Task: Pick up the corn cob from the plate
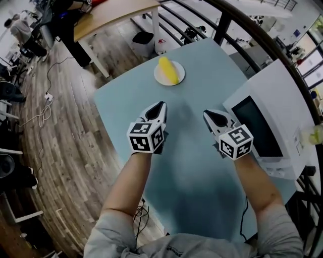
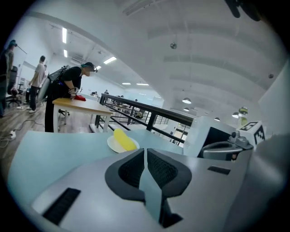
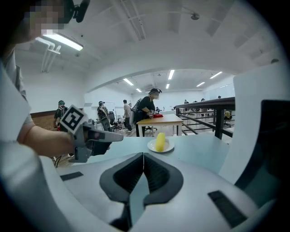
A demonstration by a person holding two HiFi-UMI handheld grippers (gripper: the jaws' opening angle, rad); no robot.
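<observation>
A yellow corn cob (image 1: 168, 70) lies on a small white plate (image 1: 161, 78) at the far end of the pale blue table (image 1: 202, 186). Both grippers hover side by side over the table's middle, well short of the plate. My left gripper (image 1: 159, 106) has its jaws pressed together with nothing between them. My right gripper (image 1: 214, 116) is shut and empty too. In the left gripper view the corn cob (image 2: 124, 139) and plate (image 2: 112, 145) sit ahead, slightly left. The right gripper view shows the corn cob (image 3: 160, 141) on the plate (image 3: 168, 147) straight ahead.
A white box-like machine with a dark screen (image 1: 272, 121) stands along the table's right side. A black railing (image 1: 237, 25) runs behind the table. A wooden table (image 1: 108, 15) and a white bin (image 1: 143, 43) stand on the wood floor beyond. People work at desks in the background.
</observation>
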